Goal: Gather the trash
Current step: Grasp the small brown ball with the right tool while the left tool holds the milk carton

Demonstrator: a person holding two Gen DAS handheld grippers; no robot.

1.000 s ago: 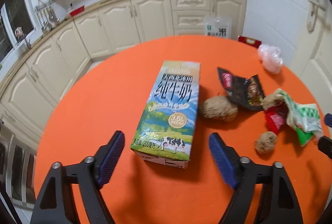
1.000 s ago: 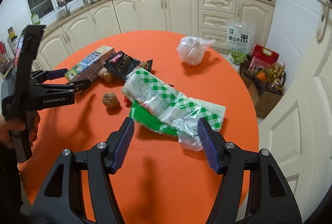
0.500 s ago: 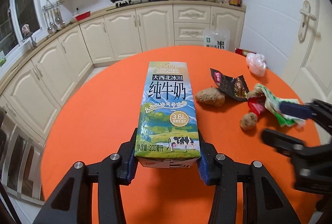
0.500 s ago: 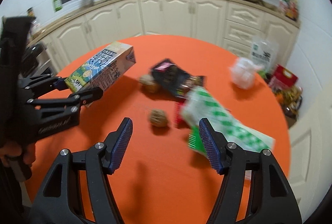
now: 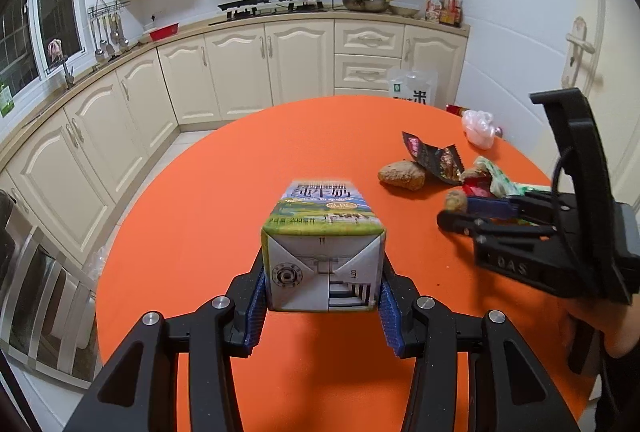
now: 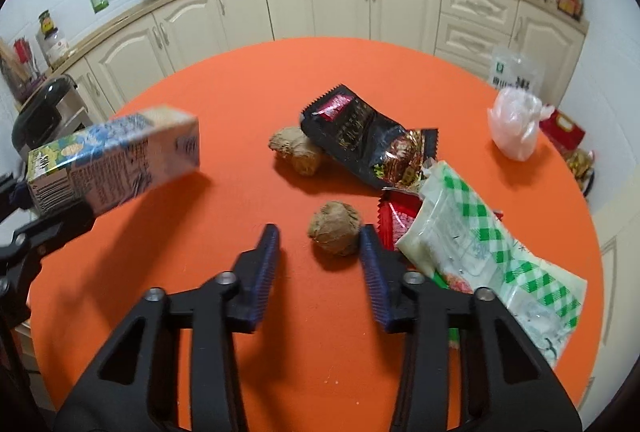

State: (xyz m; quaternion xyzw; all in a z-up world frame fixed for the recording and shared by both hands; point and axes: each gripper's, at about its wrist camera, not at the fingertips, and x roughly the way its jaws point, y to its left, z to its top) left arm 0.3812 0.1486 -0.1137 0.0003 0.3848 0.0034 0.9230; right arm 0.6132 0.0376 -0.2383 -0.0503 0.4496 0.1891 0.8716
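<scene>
I take the small round ball (image 6: 334,228) on the table (image 6: 240,80) as my mark. It sits between the two fingers of my right gripper (image 6: 320,264), nearer the right finger. Behind the ball lies a lumpy piece (image 6: 296,151). Behind it and to the right lies an open snack bag (image 6: 362,138), touching the lumpy piece. Right of the ball lies a small flat wrapper (image 6: 398,220), and a checked bag (image 6: 480,244) lies partly on top of it. Far behind and to the right sits a tied plastic bag (image 6: 514,124), near the table edge. Left of the ball, above the table, my left gripper (image 5: 322,292) holds a milk carton (image 6: 116,162).
</scene>
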